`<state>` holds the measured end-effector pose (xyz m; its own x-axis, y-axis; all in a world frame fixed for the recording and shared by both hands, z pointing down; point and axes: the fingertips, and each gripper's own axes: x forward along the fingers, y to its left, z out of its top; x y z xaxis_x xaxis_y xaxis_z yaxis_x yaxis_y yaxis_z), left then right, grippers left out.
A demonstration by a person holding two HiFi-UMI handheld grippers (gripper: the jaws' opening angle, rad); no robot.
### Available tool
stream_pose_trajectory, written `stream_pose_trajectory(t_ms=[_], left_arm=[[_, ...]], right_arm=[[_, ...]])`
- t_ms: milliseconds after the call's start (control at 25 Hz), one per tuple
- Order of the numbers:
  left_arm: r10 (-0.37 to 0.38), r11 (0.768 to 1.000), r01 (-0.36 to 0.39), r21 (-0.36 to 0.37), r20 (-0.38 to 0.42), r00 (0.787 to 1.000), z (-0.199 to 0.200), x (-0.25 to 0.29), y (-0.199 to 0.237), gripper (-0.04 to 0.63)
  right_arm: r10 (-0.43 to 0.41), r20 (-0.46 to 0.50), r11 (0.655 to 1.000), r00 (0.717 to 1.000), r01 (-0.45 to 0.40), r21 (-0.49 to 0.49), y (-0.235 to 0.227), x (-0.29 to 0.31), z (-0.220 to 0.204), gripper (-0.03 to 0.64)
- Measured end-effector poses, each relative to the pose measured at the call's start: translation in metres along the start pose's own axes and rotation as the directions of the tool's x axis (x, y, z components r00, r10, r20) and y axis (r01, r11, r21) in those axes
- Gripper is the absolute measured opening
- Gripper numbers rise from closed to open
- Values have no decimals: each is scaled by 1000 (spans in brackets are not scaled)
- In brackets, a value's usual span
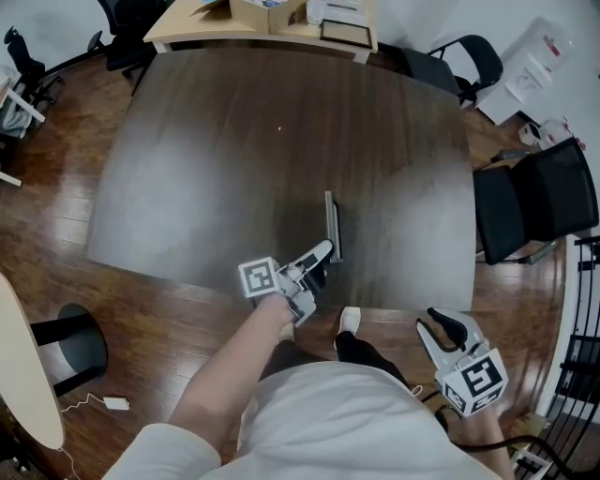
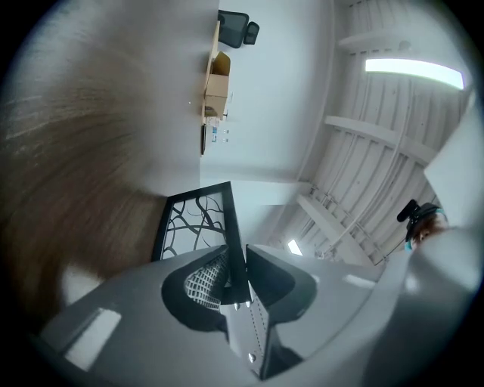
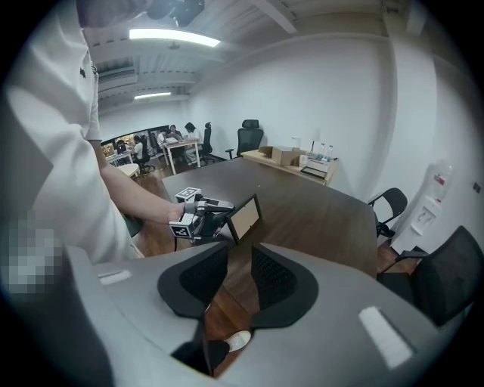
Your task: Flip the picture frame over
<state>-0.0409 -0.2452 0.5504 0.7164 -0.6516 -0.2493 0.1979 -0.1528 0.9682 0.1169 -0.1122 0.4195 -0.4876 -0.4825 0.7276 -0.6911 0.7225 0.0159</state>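
The picture frame [image 1: 332, 225] stands on edge near the front of the dark wooden table [image 1: 234, 150], seen as a thin black strip from above. My left gripper [image 1: 322, 251] reaches in level from the near side and is shut on the frame's near edge. In the left gripper view the black frame [image 2: 198, 223] with its branch-pattern picture rises between the pads [image 2: 204, 281]. The right gripper view shows the frame's plain tan back [image 3: 244, 218]. My right gripper [image 1: 441, 326] hangs off the table at the lower right, open and holding nothing [image 3: 238, 280].
Black office chairs [image 1: 534, 202] stand to the right of the table. A light wooden desk with cardboard boxes [image 1: 262, 23] adjoins the far edge. The person's shoe [image 1: 349, 321] is on the wooden floor by the table's front edge. A white adapter with its cable [image 1: 115, 403] lies at lower left.
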Motion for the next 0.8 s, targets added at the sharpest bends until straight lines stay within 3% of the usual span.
stream_pose_trajectory(t_ms=[600,800], left_arm=[[124,992,-120,50,-87,988,24,-28,31,26],[194,976,-180,120,-122,973,34,-25,45,20]], right_arm=[[-35,-17,998,999,36,47,28,4,5,101],[-61,-30,995,998,63,76,37,0,-1,101]])
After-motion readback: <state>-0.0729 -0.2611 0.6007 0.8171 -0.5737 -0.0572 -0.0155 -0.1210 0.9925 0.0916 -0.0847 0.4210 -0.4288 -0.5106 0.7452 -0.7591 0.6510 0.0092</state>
